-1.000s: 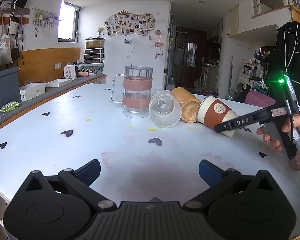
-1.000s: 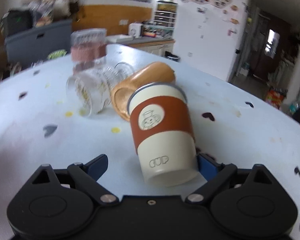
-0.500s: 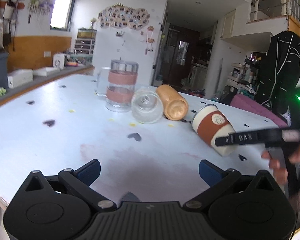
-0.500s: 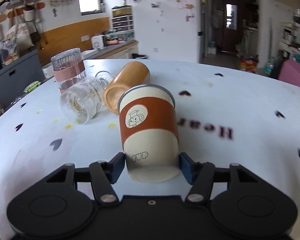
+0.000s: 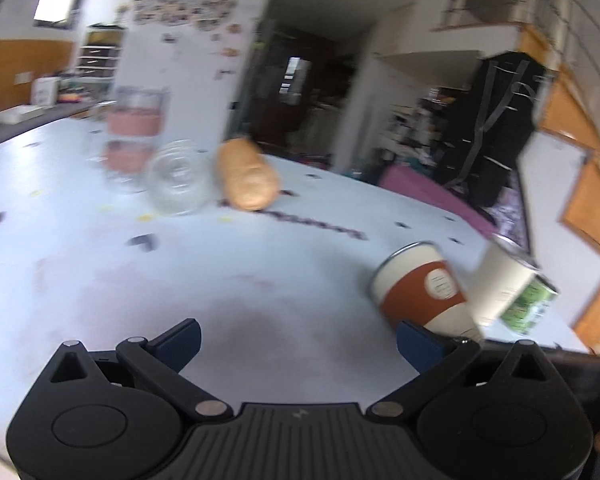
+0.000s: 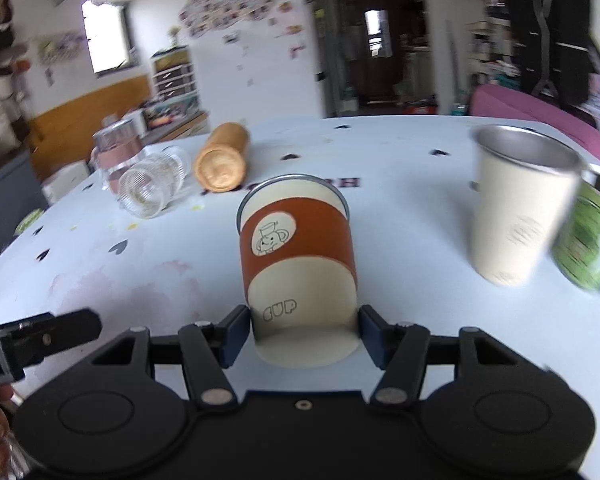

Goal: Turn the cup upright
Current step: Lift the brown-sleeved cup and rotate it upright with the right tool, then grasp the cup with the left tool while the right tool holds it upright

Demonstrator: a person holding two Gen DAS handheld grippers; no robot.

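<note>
My right gripper (image 6: 303, 334) is shut on the base of a cream cup with a rust-brown sleeve (image 6: 298, 256), marked "CUP". The cup points away from me, mouth tilted up, above the white table (image 6: 400, 232). In the left wrist view the same cup (image 5: 422, 292) hangs tilted at the right, just beyond my right fingertip. My left gripper (image 5: 298, 340) is open and empty over the near table. Part of the left tool shows low left in the right wrist view.
A tan cup (image 6: 222, 158) and a ribbed glass (image 6: 150, 186) lie on their sides at the back left beside an upright glass jar (image 6: 118, 156). A plain cream cup (image 6: 520, 208) and a green can (image 6: 588, 244) stand at the right.
My right gripper has carried the cup away from the tan cup toward the right, near the cream cup and green can, and lifted its mouth more upward. The left view has swung right.
</note>
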